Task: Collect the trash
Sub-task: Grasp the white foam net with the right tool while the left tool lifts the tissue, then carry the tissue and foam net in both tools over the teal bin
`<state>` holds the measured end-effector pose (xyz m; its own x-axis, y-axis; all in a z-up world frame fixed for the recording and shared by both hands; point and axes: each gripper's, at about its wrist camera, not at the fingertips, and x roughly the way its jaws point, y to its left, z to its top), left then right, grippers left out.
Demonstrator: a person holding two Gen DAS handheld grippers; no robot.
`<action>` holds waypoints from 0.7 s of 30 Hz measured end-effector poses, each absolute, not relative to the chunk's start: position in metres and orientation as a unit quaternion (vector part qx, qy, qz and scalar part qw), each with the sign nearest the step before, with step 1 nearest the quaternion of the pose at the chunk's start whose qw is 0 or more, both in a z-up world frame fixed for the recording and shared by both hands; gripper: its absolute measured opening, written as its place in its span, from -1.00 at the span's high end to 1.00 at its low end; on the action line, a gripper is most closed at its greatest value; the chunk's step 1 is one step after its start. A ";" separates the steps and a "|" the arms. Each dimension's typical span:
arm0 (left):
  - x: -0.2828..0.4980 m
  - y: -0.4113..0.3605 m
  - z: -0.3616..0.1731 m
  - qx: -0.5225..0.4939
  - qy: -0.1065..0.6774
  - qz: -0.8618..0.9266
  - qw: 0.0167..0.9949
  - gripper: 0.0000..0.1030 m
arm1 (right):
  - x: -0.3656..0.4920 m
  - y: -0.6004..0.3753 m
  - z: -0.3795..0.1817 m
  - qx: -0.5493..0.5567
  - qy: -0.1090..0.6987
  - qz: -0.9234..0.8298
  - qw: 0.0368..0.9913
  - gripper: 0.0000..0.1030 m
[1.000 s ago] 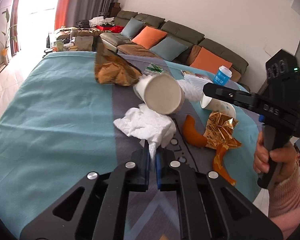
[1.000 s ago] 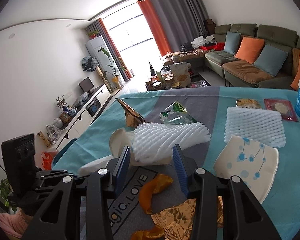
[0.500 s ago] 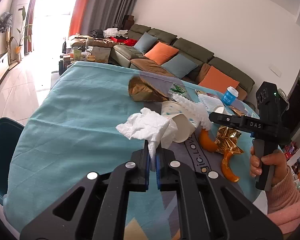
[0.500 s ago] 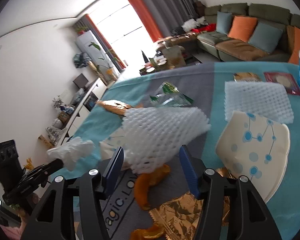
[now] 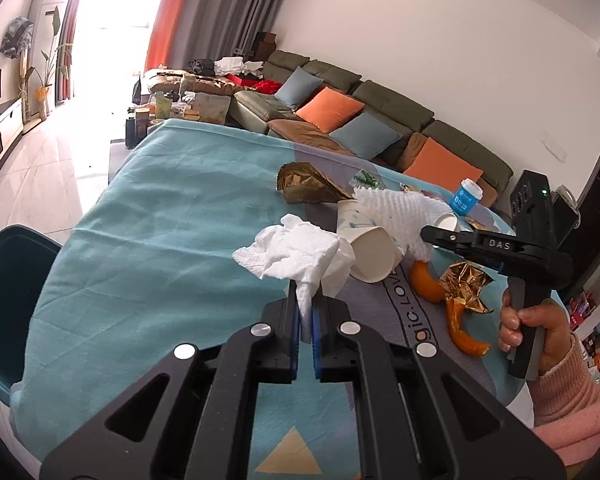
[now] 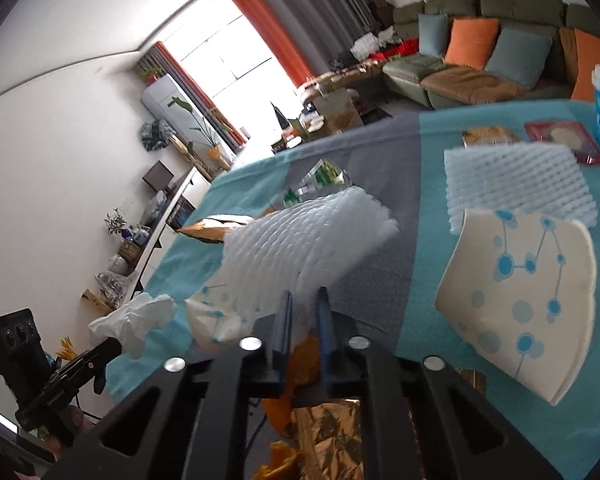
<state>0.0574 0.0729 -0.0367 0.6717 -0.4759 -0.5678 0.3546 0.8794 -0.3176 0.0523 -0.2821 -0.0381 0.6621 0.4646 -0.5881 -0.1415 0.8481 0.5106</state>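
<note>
A table covered by a teal and grey cloth point(image 5: 148, 216) is seen from two hand-held grippers. The left gripper point(image 5: 306, 320) is clenched on a crumpled white tissue point(image 5: 296, 252), which is lifted clear of the cloth above the blue pads. The right gripper point(image 6: 304, 320) is held by a hand point(image 5: 536, 328) in a pink sleeve at 3 o'clock in the left view; its jaws have just been closing and are now pinched on a white foam net sleeve point(image 6: 304, 244), which is raised toward 12 o'clock from the fingers. Beneath the sleeve a paper cup point(image 5: 366, 246) lies on its side. Orange peel point(image 5: 426, 284) and crumpled gold foil point(image 5: 466, 284) lie at 4 o'clock from the cup. A second foam net point(image 6: 516, 184) lies flat at 2 o'clock in the right view, with a flattened paper cup point(image 6: 516, 280) just below it, overlapping its edge. A brown wrapper point(image 5: 304, 188) lies at 11 o'clock from the cup.
</note>
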 end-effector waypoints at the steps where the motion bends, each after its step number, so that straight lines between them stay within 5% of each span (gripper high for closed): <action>1: 0.056 0.075 -0.036 -0.091 0.333 -0.228 0.911 0.90 | 0.048 -0.281 -0.033 0.208 0.366 0.173 0.890 0.82; 21: 0.019 0.151 -0.009 -0.110 0.280 -0.159 0.940 0.90 | 0.024 -0.207 0.036 0.120 0.296 0.282 0.905 0.83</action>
<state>0.0186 0.1513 -0.0085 0.7924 -0.3612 -0.4916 0.2375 0.9250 -0.2967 0.0237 -0.2072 0.0356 0.6657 0.5813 -0.4679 -0.4391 0.8121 0.3843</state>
